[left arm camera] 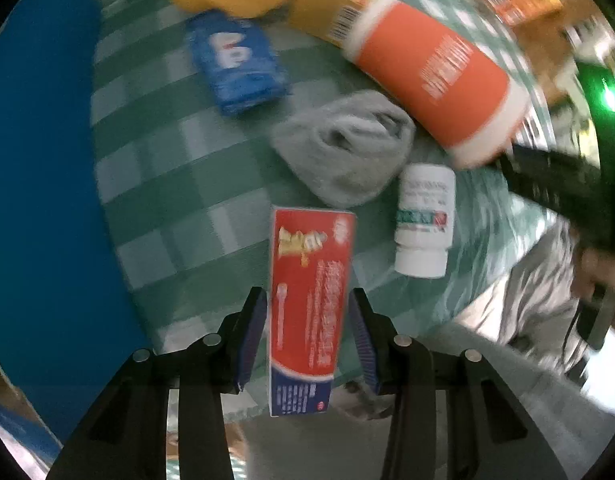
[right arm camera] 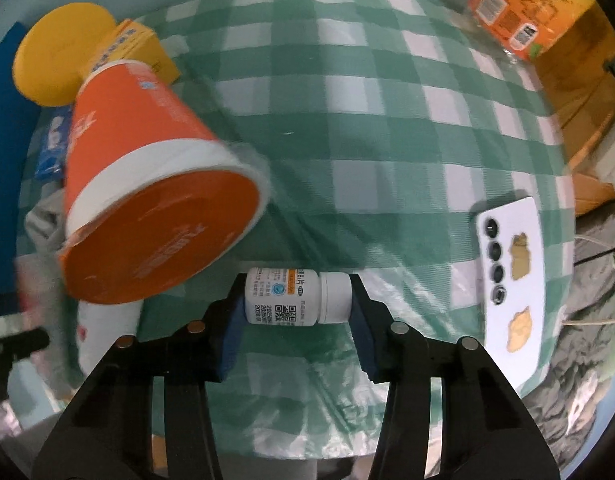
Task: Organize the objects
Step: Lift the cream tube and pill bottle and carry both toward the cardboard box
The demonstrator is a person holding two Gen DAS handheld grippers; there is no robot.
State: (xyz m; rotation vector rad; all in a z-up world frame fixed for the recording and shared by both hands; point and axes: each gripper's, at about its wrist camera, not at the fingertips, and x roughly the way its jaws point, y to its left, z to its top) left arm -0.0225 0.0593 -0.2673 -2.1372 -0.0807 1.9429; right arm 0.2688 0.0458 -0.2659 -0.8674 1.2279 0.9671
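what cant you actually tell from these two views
- Left wrist view: whether the left tool touches the red toothpaste box; slim gaps show beside its pads, motion blur hides contact.
- Left wrist view: print on the blue packet and orange cup, smeared by blur.
- Right wrist view: small label text on the white pill bottle in the right tool, too small.
- Right wrist view: the grey cloth, mostly hidden behind the cup.

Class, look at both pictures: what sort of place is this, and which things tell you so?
Probably a home, on a small table: a green checked tablecloth carries household odds and ends, such as a toothpaste box, a white pill bottle and a phone.
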